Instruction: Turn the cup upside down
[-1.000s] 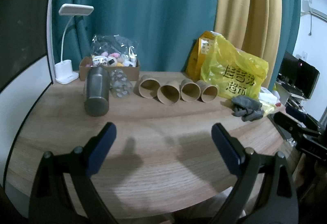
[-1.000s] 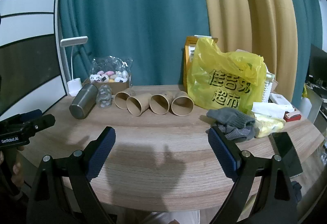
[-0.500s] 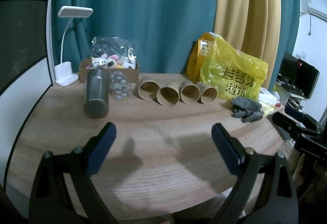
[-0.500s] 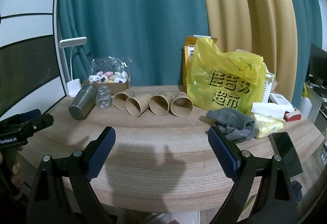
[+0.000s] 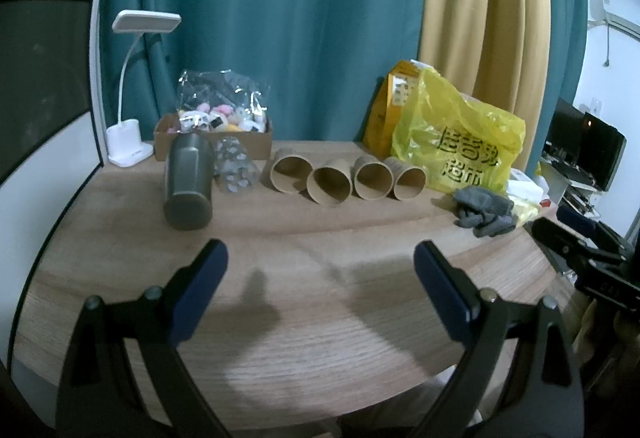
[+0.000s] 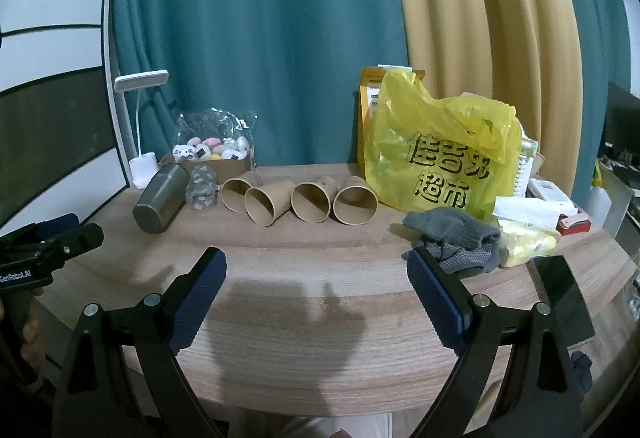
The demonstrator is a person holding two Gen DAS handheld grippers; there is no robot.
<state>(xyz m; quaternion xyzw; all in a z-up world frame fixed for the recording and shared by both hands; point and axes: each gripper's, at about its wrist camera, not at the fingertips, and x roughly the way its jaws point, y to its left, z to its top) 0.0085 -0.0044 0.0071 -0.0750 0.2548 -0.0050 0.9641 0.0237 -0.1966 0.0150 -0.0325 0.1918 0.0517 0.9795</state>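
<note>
Your left gripper (image 5: 320, 270) wide apart and holding nothing, your right gripper (image 6: 316, 274) wide apart too, four paper cups (image 6: 308, 200) lying on their sides at 12 o'clock on the wooden table (image 6: 320, 338), metal cup (image 6: 160, 204) at 10 o'clock.

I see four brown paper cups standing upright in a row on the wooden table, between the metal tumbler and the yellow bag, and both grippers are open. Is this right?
Not quite. The four paper cups are not upright: they lie on their sides, open mouths toward the cameras, as the right wrist view shows. The rest holds: they sit in a row on the table between the metal tumbler and the yellow bag, and the left gripper and right gripper are open.
</note>
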